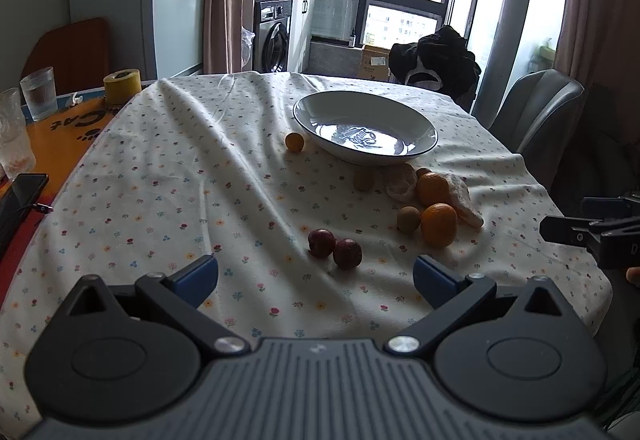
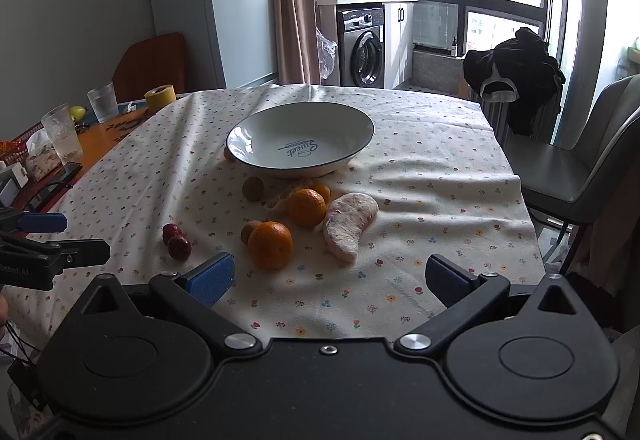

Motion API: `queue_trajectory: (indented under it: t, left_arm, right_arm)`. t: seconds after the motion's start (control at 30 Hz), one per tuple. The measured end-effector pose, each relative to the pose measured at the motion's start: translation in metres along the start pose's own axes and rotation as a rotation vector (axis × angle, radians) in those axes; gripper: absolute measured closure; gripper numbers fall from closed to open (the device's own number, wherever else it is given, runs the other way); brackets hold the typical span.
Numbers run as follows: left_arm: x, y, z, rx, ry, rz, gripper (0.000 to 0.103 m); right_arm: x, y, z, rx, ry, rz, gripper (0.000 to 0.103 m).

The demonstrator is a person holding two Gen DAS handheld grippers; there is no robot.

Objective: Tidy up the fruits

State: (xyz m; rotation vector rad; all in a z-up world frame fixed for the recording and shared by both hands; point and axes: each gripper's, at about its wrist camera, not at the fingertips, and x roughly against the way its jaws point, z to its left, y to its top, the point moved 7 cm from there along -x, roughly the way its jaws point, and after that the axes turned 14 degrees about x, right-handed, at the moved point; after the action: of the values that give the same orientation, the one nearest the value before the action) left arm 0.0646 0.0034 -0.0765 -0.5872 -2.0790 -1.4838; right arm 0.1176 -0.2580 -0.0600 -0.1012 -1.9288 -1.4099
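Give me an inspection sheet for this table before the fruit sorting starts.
Surface: floral tablecloth, wrinkled.
Job's things: bowl empty; two oranges, two red fruits, small brown fruits, peeled segment loose on the cloth.
Clutter: glasses, tape roll, phone on the bare table.
Grippers: left gripper and right gripper open, holding nothing.
Cables: one plugged into the phone.
Surroundings: chair, washing machine, window.

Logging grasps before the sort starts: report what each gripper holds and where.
Nothing is held. Left gripper and right gripper are both open above the tablecloth, fruit untouched.
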Motion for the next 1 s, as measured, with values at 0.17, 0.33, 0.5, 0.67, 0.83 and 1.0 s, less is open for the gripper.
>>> queue_trajectory:
  t: [0.17,0.33,0.5,0.67,0.83,1.0]
  left_arm:
    - [-0.011,0.001,0.003,0.007,0.009,-0.002,0.000]
    - [-0.020,0.004,0.002,0.014,-0.029,-0.002,0.001]
    - [-0.030,0.001,0.000,0.006,-0.046,0.002,0.003]
    - [-0.040,-0.004,-0.001,-0.002,-0.054,0.015,0.021]
    - [-0.053,-0.010,-0.006,-0.008,-0.075,0.067,0.041]
    - [-0.064,-0.013,-0.011,-0.007,-0.094,0.092,0.053]
  right_arm:
    - [-0.011,-0.003,0.000,-0.005,0.024,0.009,0.000]
    - [-0.020,-0.003,0.003,-0.007,0.054,0.006,0.000]
    - [-0.031,-0.004,0.007,-0.010,0.087,0.005,0.000]
    - [-0.041,-0.006,0.013,-0.006,0.118,-0.009,0.008]
    - [-0.052,-0.008,0.025,0.019,0.167,0.013,0.028]
    - [-0.062,-0.007,0.033,0.037,0.195,0.025,0.035]
